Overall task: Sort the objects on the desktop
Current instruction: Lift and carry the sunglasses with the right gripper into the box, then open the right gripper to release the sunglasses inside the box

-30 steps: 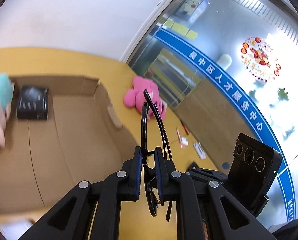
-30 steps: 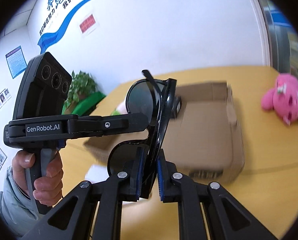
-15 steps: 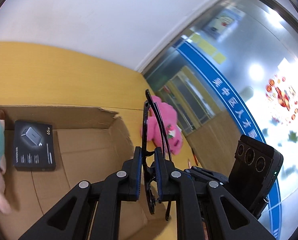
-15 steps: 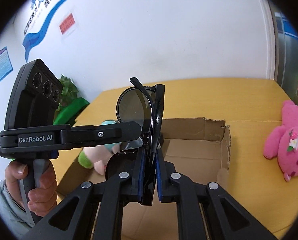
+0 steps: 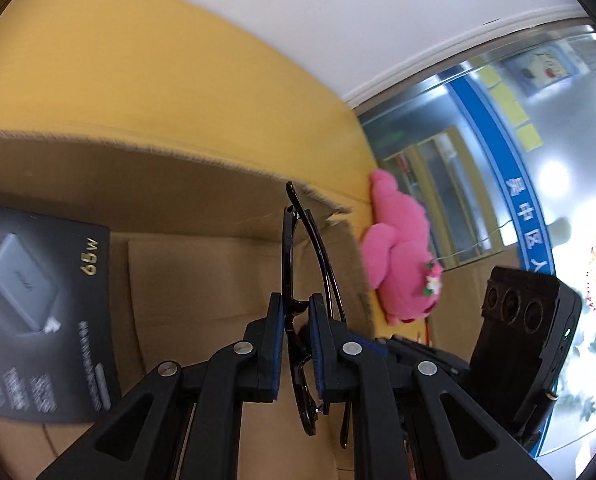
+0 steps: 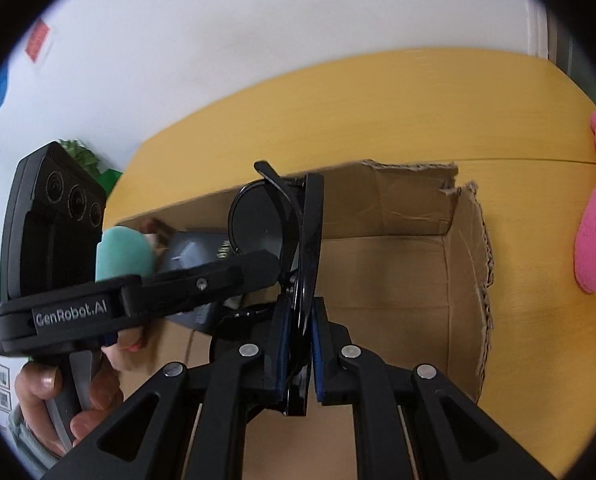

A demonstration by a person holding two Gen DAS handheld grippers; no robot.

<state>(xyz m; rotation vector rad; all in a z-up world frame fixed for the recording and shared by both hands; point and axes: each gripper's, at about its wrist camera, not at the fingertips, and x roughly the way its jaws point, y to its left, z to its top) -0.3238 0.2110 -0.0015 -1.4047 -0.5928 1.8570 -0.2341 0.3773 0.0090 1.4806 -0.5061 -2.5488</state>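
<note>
Sunglasses [image 6: 294, 240] are clamped by both grippers (left [image 5: 296, 344], right [image 6: 298, 348]) above the cardboard box [image 6: 438, 280], their lower lens hidden.

In the lower centre of the frame, the left gripper [image 5: 296, 312] is clamped on a pair of black sunglasses [image 5: 288, 264], whose frame rises edge-on toward mid-frame. Behind it lies the open cardboard box [image 5: 202, 268], with a black 65W charger box [image 5: 38, 312] flat on its floor at the left. At centre right, a pink plush toy [image 5: 402, 264] rests on the yellow table [image 5: 138, 60] just beside the box wall. The right gripper [image 5: 526, 332] shows at lower right.
</note>
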